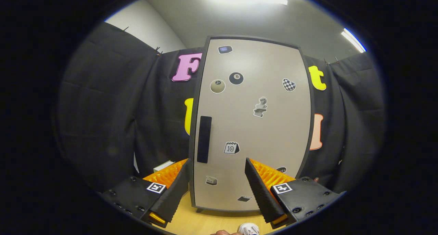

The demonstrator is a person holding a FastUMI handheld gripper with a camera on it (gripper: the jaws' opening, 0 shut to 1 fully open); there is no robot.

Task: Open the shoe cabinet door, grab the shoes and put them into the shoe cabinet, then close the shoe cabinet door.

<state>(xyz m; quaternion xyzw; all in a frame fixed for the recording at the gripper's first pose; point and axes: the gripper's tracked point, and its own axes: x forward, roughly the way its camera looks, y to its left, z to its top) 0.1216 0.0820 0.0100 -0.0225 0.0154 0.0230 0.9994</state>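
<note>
A booth hung with black cloth is seen, with a light wooden desk (pixel 205 224) carrying the shoe cabinet (pixel 251 125), which stands upright just ahead of the tool (pixel 216 167). The cabinet door is found closed, its pale front dotted with stickers, and a dark vertical handle (pixel 204 139) is set near its left edge. The fingers of the tool are held apart, with nothing between them but the lower part of the door beyond. A white shoe (pixel 249 229) is partly glimpsed on the desk below the fingers, beside what appears to be a hand (pixel 224 232). The door is judged a stiff, light panel with a smooth face; the handle is judged the only sound purchase. The shoe is judged soft and light, best taken at its collar.
</note>
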